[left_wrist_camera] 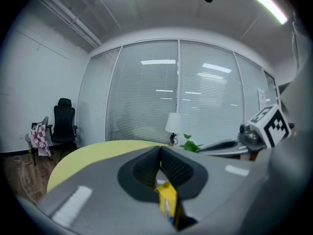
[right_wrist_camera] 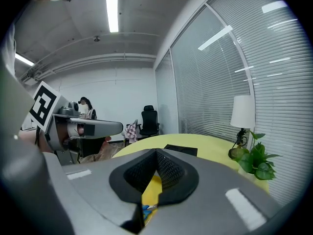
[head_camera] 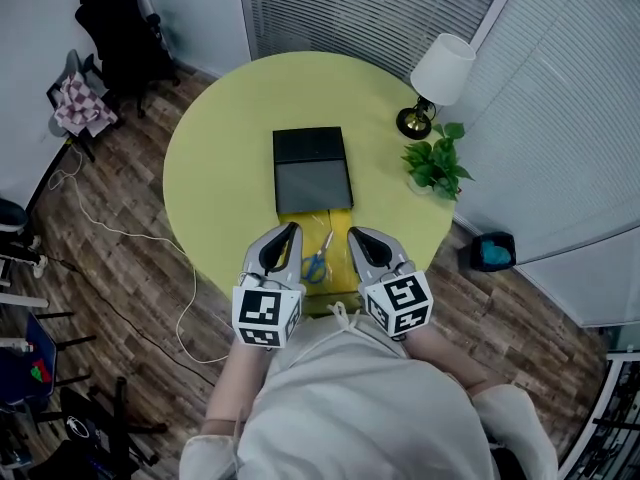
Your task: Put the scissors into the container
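I read the scissors (head_camera: 318,260) as lying flat on a yellow sheet (head_camera: 337,218) at the near edge of the round table (head_camera: 215,158), blue handles nearest me and blades pointing far. They are outside the container (head_camera: 312,173), the dark rectangular box just beyond the sheet's far edge, so the task condition is not met at this moment. The left gripper (head_camera: 285,240) and right gripper (head_camera: 365,243) are held just left and right of the scissors, tips pointing far. I judge this flanking position keeps both tools within equal reach of the scissors and leaves the head view onto them unobstructed. In the left gripper view the left gripper (left_wrist_camera: 160,151) has its jaw tips pressed together with nothing clamped; only yellow sheet shows through the gap behind the tips. The right gripper view shows the same closed, empty condition for the right gripper (right_wrist_camera: 156,153), with a blue handle (right_wrist_camera: 146,208) visible below through the gap. The container sits in line with the scissors, which I judge makes the transfer a short straight carry toward the far side. Since the scissors lie thin and flat, a pickup would call for spread jaws and a low approach. A lamp (head_camera: 440,73) and a plant (head_camera: 437,163) stand far right, well apart from that path.
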Tool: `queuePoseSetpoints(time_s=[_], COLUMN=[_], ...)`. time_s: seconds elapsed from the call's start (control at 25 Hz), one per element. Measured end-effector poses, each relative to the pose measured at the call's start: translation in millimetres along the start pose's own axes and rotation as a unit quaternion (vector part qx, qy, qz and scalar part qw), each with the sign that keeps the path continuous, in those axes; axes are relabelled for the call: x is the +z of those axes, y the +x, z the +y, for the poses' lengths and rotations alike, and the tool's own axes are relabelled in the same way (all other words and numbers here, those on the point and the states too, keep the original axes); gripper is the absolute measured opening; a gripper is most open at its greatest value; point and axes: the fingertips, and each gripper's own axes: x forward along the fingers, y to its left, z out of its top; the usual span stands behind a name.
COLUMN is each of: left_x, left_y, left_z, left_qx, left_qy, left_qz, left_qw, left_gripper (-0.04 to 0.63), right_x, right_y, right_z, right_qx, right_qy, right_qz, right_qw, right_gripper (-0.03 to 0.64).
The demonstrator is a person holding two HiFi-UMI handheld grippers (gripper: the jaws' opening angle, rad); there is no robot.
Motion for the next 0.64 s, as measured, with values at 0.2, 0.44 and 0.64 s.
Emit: queuePoseSetpoints(time_s=[0.2,0.44,0.64], left_x=[-2.4,-7.1,-6.6], left_y=[-0.3,0.2,-0.6], left_z=[1.9,4.8,5.9], left_qx=[0.001,0.002,0.001], left_qy=[-0.005,-0.006,-0.006], left_qz=[0.002,0.009,0.010], left_qw=[1.0000,0.9999,0.9999], left_gripper=[0.006,0.006,0.006], right_x=[-6.2,-7.9,-7.8], right_y=[0.8,3.9,5.3], right_z=[2.4,4.3,6.4], right_qx=[0.000,-0.002,0.000], right_qy=[0.001,-0.006,-0.004], right_qz=[0.013,0.018,0.020], right_qw=[1.000,1.000,1.000], right_gripper=[-0.002,-0.002,-0.002])
